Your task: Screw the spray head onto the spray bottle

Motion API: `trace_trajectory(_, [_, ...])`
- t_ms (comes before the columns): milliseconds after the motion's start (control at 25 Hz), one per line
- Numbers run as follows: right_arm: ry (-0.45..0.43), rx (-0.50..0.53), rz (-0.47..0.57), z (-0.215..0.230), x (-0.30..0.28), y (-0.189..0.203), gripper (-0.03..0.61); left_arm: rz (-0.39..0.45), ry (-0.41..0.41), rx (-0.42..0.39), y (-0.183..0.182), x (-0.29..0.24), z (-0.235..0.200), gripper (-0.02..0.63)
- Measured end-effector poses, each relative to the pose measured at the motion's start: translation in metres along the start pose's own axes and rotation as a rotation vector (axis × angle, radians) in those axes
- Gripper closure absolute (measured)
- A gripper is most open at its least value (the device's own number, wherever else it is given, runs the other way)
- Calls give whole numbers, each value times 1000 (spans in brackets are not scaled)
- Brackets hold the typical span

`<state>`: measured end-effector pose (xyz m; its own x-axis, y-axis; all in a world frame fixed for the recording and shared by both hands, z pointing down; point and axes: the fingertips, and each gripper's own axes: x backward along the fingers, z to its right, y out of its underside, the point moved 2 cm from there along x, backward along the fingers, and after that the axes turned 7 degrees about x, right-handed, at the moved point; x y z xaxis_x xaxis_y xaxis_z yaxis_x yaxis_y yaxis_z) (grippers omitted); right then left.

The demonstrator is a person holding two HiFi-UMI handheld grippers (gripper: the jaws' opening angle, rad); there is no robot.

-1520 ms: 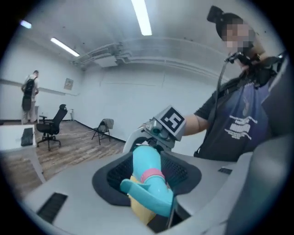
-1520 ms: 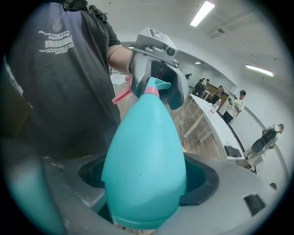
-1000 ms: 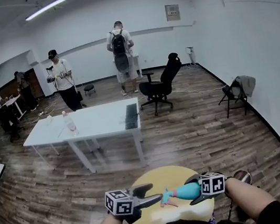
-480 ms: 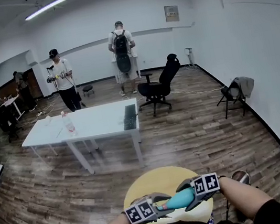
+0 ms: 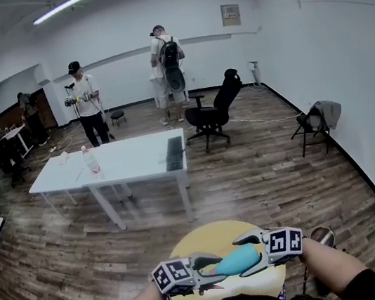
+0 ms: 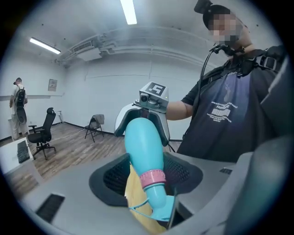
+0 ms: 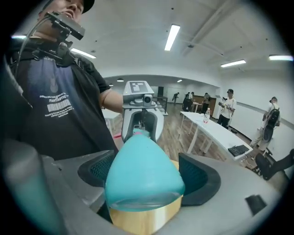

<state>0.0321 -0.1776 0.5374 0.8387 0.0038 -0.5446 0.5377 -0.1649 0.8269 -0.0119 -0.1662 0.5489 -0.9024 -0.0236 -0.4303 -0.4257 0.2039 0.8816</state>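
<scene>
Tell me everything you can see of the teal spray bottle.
The spray bottle is smooth teal plastic by its look, teardrop-shaped: a wide rounded base tapering to a narrow neck. A ribbed pink collar rings the neck, with the teal spray head beyond it. It lies nearly level in the air over the yellow table. The right hand-held gripper clamps its base; the left hand-held gripper, whose jaws have just been closing, holds the spray head between them.

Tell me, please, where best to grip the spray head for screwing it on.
Probably by the pink collar of the spray head, coming end-on from the nozzle side: the collar is round and ribbed, in line with the bottle, so a wrist roll would turn it.
</scene>
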Motion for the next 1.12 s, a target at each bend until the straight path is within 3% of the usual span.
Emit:
trace_trajectory(80, [3,-42,62,2,5,-5,132,62,6,39,-5,7,-1,364])
trace_trajectory(280, [57,-265,268,25,41,-2,138,508,-28,326,-43,89,-44,257])
trace_trajectory(360, [100,-369,347,36,57,7,138,590,-45,406,-46,119,-56,245])
trace_trajectory(520, [115,-451,434,43,63,10,140,518,-19,408,-42,102,-46,244])
trace_trajectory(640, [97,-461,477,44,62,2,141,628,91,481,-59,94,-40,230])
trace_trajectory(720, [112,-442,495,45,66,-4,141,682,154,526,-67,96,-38,262])
trace_trajectory(840, [197,-339,428,51,74,-8,141,739,207,609,-69,109,-45,286])
trace_trajectory(960, [301,-148,261,48,75,-7,141,772,269,713,-65,118,-52,258])
trace_trajectory(1120, [342,54,159,35,62,-21,142,560,237,744,-48,75,-47,252])
